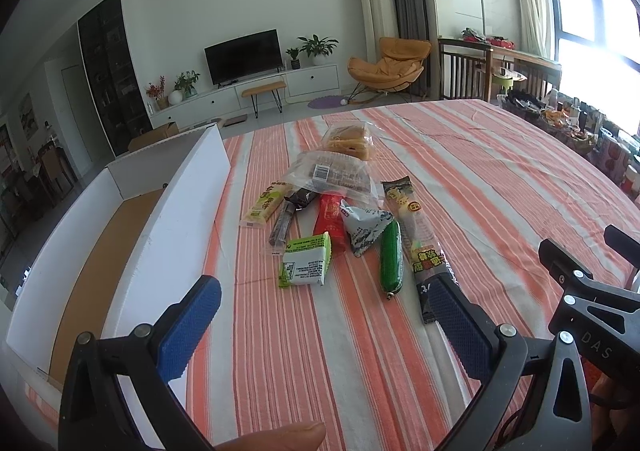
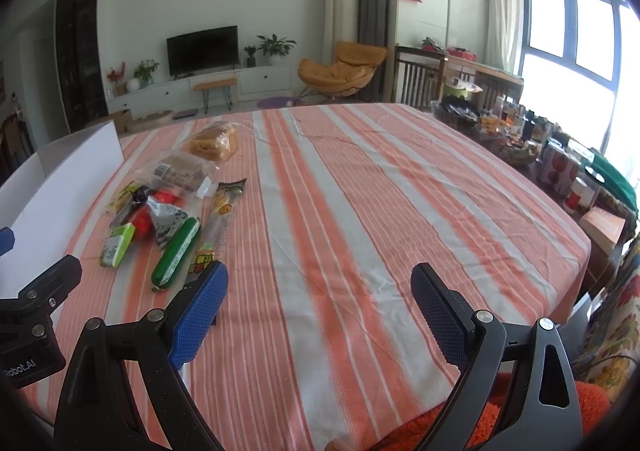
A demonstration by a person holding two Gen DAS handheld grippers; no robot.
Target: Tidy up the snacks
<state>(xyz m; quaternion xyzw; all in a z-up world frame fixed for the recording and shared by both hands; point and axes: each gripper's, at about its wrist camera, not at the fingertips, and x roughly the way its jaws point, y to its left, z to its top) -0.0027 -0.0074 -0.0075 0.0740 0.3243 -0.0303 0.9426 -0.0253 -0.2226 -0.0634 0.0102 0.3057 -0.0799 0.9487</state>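
Observation:
A heap of snack packets lies on the striped tablecloth (image 1: 460, 179): a green-and-white packet (image 1: 306, 261), a green sausage (image 1: 391, 257), a long noodle-style packet (image 1: 416, 235), a triangular pouch (image 1: 366, 225), a red packet (image 1: 330, 219), a yellow bar (image 1: 264, 205), a clear biscuit bag (image 1: 332, 173) and bagged bread (image 1: 349, 141). An open white cardboard box (image 1: 176, 203) stands left of the heap. My left gripper (image 1: 324, 291) hangs open just short of the packets, holding nothing. My right gripper (image 2: 320, 279) is open over bare cloth, right of the green sausage (image 2: 176, 253).
The right gripper's body (image 1: 592, 291) shows at the left view's right edge. Jars, bottles and bowls (image 2: 520, 139) crowd the table's far right edge. A chair with floral fabric (image 2: 616, 315) sits at the right. A thumb (image 1: 280, 437) shows at the bottom.

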